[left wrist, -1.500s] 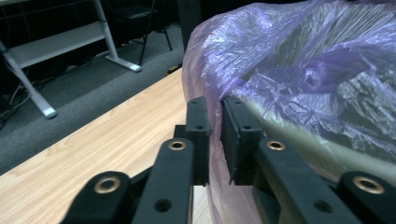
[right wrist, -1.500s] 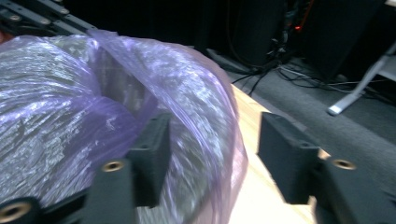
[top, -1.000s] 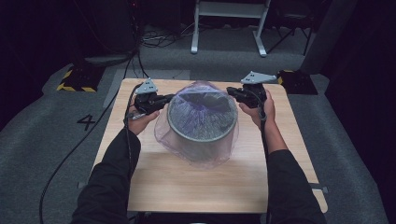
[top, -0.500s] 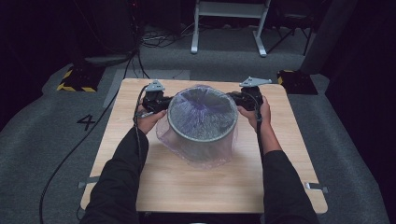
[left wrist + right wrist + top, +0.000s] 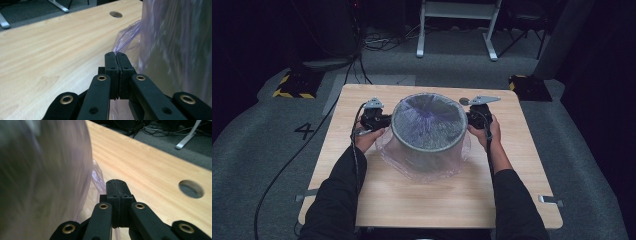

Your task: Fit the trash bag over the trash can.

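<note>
High view: bin point(image 5: 429, 131) stands near the table's point(image 5: 412, 200) far edge, purple bag point(image 5: 422, 167) pulled over it, left gripper point(image 5: 379, 121) and right gripper point(image 5: 473, 118) at its two sides. Left gripper view: jaws clamped tight on a bag fold point(image 5: 125, 37). Right gripper view: jaws pressed together, bag film point(image 5: 97, 180) caught between them beside the bin wall.

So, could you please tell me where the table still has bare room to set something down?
The near half of the table, between the person's sleeves, is bare, as are both side strips. The middle is crowded: bin, its bag, left gripper, right gripper.
</note>
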Tool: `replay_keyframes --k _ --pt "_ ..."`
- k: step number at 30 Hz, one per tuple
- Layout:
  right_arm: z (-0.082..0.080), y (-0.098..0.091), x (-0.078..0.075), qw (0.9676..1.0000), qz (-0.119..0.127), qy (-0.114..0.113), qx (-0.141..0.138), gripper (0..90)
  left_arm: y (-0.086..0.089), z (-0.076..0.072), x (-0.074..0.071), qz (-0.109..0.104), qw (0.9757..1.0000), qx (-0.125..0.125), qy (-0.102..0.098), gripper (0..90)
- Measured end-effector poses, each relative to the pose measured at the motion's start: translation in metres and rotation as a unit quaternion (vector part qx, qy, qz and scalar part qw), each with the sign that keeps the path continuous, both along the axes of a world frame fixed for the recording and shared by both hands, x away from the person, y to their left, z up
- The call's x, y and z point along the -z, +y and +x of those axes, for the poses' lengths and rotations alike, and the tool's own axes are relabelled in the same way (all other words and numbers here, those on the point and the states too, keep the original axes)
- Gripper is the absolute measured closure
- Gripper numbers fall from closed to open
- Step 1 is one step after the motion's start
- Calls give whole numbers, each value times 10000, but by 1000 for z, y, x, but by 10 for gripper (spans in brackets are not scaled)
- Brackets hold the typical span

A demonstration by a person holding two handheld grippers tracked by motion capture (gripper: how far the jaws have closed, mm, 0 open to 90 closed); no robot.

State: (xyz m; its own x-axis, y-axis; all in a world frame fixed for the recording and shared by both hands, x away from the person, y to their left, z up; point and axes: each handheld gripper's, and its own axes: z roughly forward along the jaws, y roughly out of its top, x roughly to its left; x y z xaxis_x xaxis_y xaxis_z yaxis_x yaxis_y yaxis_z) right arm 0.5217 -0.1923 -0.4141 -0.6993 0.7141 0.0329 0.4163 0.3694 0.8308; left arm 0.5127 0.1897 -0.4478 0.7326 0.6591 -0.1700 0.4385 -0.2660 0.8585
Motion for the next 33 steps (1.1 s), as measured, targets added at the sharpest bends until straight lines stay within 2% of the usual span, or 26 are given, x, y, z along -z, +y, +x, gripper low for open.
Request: replay_keyframes --k 5,7,9,13,15,17,22,25,27,31,33 --pt "-2 1 15 9999 64 149 -33 900 4 -10 10 75 9999 58 -119 871" --pt "-1 0 19 9998 82 201 -38 900 5 -14 12 140 9998 13 -173 865" --pt "-1 -1 22 9997 83 226 -11 900 8 -17 14 117 9998 -7 -189 850" --pt "-2 -5 24 9997 15 240 40 900 15 -22 7 178 9993 -111 -313 745" --pt "-3 -9 22 9997 51 224 95 900 21 -26 0 119 9991 -140 -381 683" --pt "-4 -12 21 9997 40 227 101 899 26 -31 -9 150 9987 -184 -453 601" --pt "-6 -19 16 9996 1 250 125 765 35 -49 -31 173 9971 -109 -730 509" --pt "-7 -26 12 9992 32 263 314 633 39 -61 -39 282 9966 -50 -770 441" --pt "-8 -32 8 9990 67 272 358 569 39 -69 -40 370 9962 8 -793 412" --pt "-13 -42 -1 9985 29 216 506 503 39 -86 -37 580 9954 21 -762 360" --pt "-16 -46 -5 9986 102 197 486 465 38 -94 -33 632 9952 29 -751 350"
